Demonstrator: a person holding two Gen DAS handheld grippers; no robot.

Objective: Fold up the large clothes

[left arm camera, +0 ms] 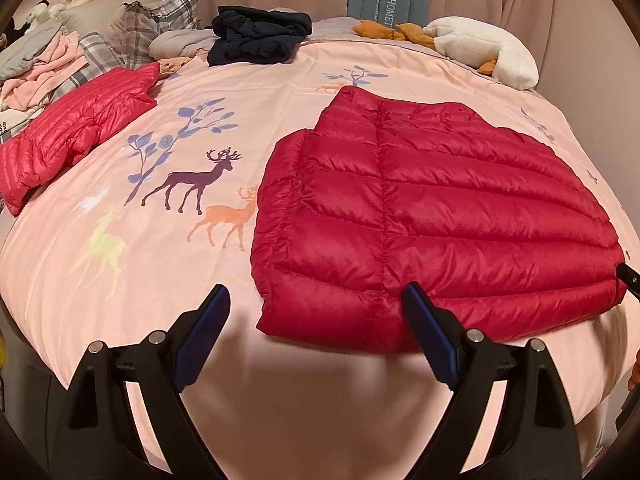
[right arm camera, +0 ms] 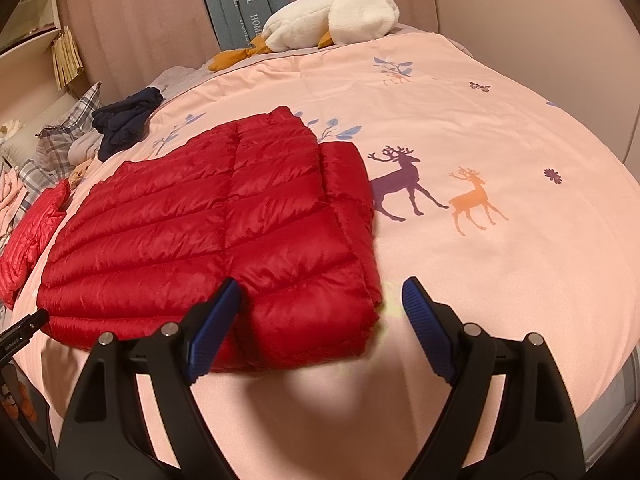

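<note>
Left wrist view: I find the red down jacket (left arm camera: 432, 216) lying flat on the pink bedspread (left arm camera: 160, 240), sleeves folded in, hem nearest me.
Left gripper (left arm camera: 316, 332): jaws wide, empty, poised at the hem's left corner.
Right gripper (right arm camera: 320, 320): jaws wide, empty, at the hem's right corner.
Risk, slippage: I judge the glossy shell may slide from the pads.
Risk, unfolding: uneven lifting could spill the tucked sleeves.
Risk, snagging: pinching the bedspread along with the hem.
</note>
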